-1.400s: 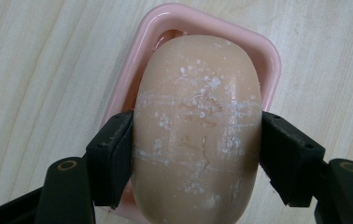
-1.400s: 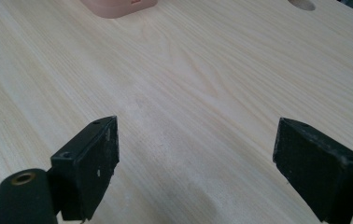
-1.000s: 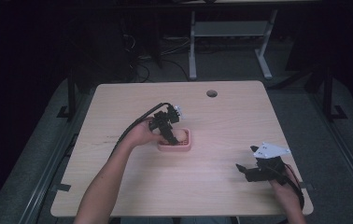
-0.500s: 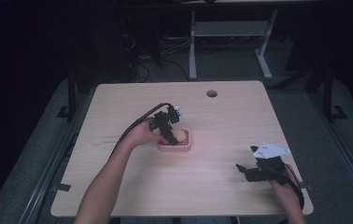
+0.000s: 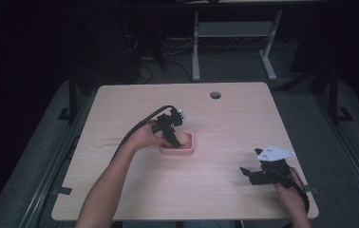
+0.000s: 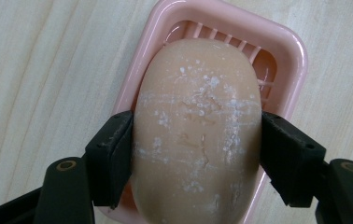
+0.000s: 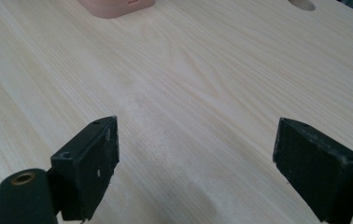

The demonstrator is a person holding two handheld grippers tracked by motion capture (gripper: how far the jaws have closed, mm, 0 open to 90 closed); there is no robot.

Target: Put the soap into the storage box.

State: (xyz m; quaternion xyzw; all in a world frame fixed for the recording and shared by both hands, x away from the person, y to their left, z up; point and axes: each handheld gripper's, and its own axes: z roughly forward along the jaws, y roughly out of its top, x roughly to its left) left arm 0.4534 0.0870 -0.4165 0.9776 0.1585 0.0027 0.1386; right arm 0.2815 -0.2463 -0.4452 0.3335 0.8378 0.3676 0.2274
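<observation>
Black jaws of the left gripper (image 6: 197,156) press against both long sides of a peach-coloured bar of soap (image 6: 198,135), holding it over a pink soap dish (image 6: 290,56). Seen through the left gripper view, the soap carries white scuffs and specks across its top, and it covers most of the dish; the ribbed floor of the dish shows past the soap's far end. Whether the bar rests on the ribs or hangs just above them cannot be told.

From the high view, the left gripper (image 5: 172,135) points down into the dish (image 5: 190,149), which sits near the middle of the pale wooden desk (image 5: 225,118), with the left hand (image 5: 145,138) gripping the tool from the left and its black cable trailing toward the near edge.

Well apart, at the near right corner of the desk, the right gripper (image 5: 247,172) sits low over bare wood in the right hand (image 5: 289,187), a grey three-cornered plate on top. Its jaws stand wide and hold nothing in the right gripper view (image 7: 195,161); the dish edge (image 7: 114,7) appears at the far side. A round hole (image 5: 215,95) marks the desk's far side.
</observation>
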